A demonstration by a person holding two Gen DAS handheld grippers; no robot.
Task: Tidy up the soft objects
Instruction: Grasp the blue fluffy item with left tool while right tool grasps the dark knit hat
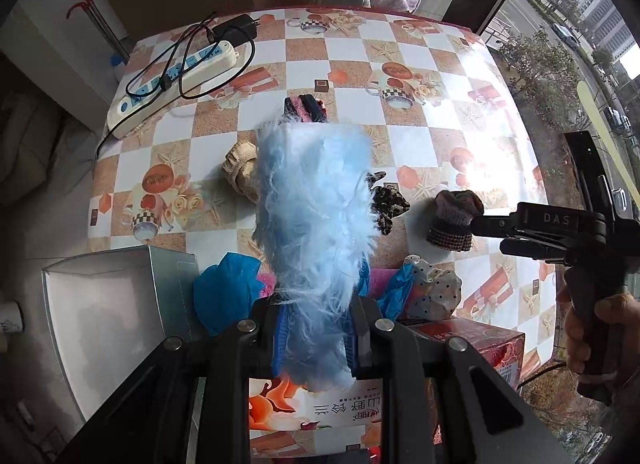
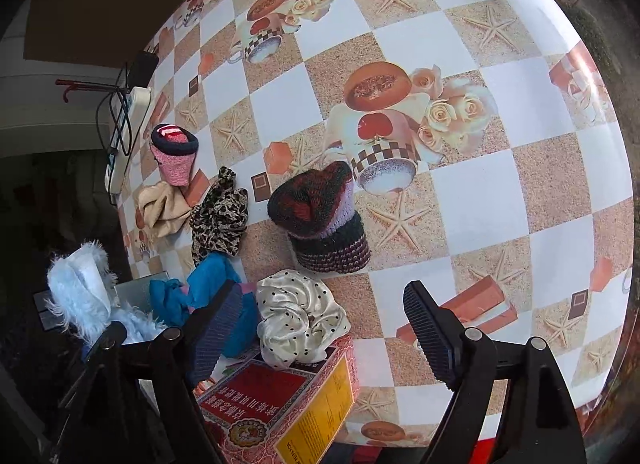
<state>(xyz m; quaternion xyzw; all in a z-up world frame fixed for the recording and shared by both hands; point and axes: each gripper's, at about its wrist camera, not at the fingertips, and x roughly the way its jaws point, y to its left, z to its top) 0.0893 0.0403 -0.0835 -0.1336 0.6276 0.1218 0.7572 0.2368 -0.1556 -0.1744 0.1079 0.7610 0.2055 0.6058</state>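
My left gripper (image 1: 314, 338) is shut on a fluffy light-blue item (image 1: 316, 204) and holds it up above the red box (image 1: 472, 338); it also shows in the right wrist view (image 2: 86, 300). My right gripper (image 2: 320, 324) is open and empty, above the table just short of the dark knitted hat (image 2: 320, 220); it also shows in the left wrist view (image 1: 486, 232). On the red box (image 2: 280, 404) lie a white polka-dot scrunchie (image 2: 298, 318) and blue cloth (image 2: 208, 284). A leopard scrunchie (image 2: 220, 216), a beige cloth (image 2: 162, 204) and a pink sock (image 2: 174, 152) lie on the table.
The checkered tablecloth (image 1: 420, 56) covers the table. A white power strip (image 1: 176, 76) with black cables lies at the far left corner. An open silver box (image 1: 104, 312) stands at the near left. A window is on the right.
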